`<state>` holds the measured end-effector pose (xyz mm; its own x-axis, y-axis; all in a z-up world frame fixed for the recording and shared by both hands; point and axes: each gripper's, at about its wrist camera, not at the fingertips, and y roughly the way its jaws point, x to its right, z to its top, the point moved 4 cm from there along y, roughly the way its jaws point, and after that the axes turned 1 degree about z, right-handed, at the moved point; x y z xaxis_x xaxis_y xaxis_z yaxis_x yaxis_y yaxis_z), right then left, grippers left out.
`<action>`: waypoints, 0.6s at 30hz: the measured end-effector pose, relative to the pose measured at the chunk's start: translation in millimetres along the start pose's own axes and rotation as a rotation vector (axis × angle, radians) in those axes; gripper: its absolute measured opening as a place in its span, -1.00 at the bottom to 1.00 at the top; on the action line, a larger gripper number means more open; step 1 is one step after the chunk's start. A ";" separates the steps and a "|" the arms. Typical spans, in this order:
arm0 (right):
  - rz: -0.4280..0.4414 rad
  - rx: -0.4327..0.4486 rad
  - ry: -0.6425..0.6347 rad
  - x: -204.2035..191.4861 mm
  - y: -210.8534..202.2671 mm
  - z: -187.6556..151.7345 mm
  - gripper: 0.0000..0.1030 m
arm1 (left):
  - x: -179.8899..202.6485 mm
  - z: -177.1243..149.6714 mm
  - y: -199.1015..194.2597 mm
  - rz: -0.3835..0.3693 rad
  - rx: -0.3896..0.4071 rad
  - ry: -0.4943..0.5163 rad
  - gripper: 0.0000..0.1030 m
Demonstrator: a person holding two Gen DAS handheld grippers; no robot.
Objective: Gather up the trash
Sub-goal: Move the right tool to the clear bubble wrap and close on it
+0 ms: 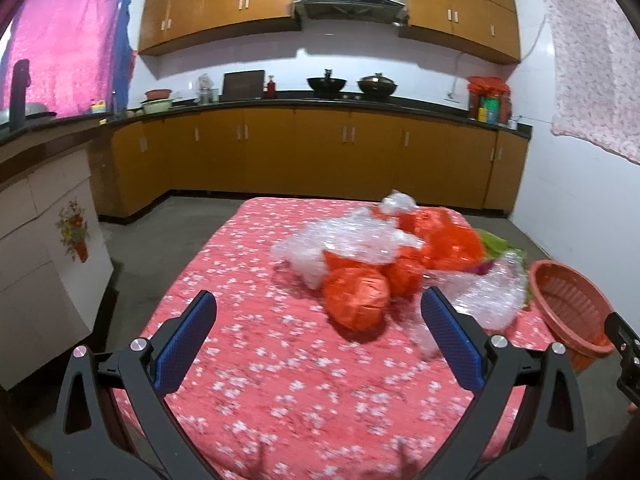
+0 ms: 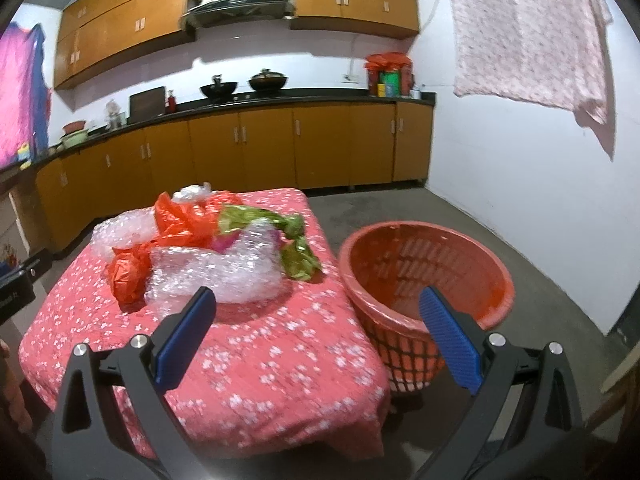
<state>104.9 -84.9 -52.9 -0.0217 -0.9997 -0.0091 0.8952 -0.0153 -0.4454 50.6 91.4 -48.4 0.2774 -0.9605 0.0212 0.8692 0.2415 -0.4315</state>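
- Your left gripper hovers above the near part of a small table covered in a red cloth with white blossoms. Its blue-padded fingers are spread wide, with nothing between them.
- Your right gripper hovers over the near right corner of the same table, fingers equally wide apart and holding nothing.
- The trash lies heaped on the far right part of the tabletop. In the left wrist view the heap's long axis runs roughly left to right, reaching the table's right edge.
- Nearest the left gripper sits a balled-up orange plastic bag, just ahead and to the right of centre.
- Behind it, crumpled clear bubble wrap and more orange plastic overlap one another.
- In the right wrist view a second clump of bubble wrap lies closest to you, just beyond the left fingertip.
- Green and purple crumpled wrappers lie at the heap's right end, trailing toward the table's right edge.
- A round orange slotted basket stands just beside the table's right edge, lower than the tabletop, its open mouth tipped toward you.
- Kitchen cabinets line the far wall.
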 end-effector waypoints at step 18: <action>0.076 -0.148 0.030 -41.3 125.5 19.4 0.61 | -10.9 43.7 72.9 0.020 0.030 0.031 0.97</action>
<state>226.8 -45.9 -91.1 0.0286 -0.9969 -0.0735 0.8194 0.0655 -0.5695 128.8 125.5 -40.6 0.2827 -0.9591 -0.0149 0.8756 0.2644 -0.4042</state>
